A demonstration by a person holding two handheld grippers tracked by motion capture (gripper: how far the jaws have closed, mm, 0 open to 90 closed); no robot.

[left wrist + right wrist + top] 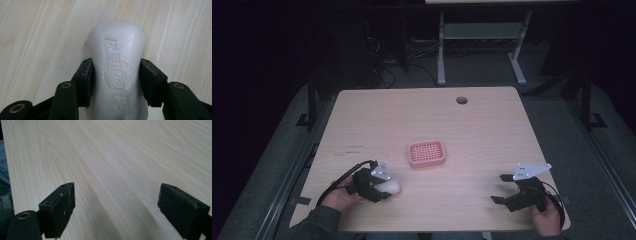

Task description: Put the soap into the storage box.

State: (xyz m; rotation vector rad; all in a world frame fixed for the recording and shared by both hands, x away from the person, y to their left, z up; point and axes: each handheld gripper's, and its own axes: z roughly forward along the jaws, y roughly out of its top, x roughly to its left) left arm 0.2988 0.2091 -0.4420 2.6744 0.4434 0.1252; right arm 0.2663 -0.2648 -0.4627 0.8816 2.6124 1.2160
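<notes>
A white bar of soap (116, 57) with embossed lettering lies on the wooden table (422, 120), and my left gripper (116, 82) is shut on its narrow middle, both pads pressed against its sides. From above, the soap (392, 186) pokes out of my left gripper (382, 187) at the front left of the table. A pink slotted soap dish (427, 153) sits mid-table, to the right of and beyond the soap. My right gripper (501, 189) rests at the front right with its jaws wide apart; in the right gripper view, my right gripper (116, 205) has bare wood between its fingers.
A round cable hole (461, 100) is near the table's far edge. Beyond the table stand grey desk legs (441, 55) and cables on the floor. The table's front edge lies close behind both hands.
</notes>
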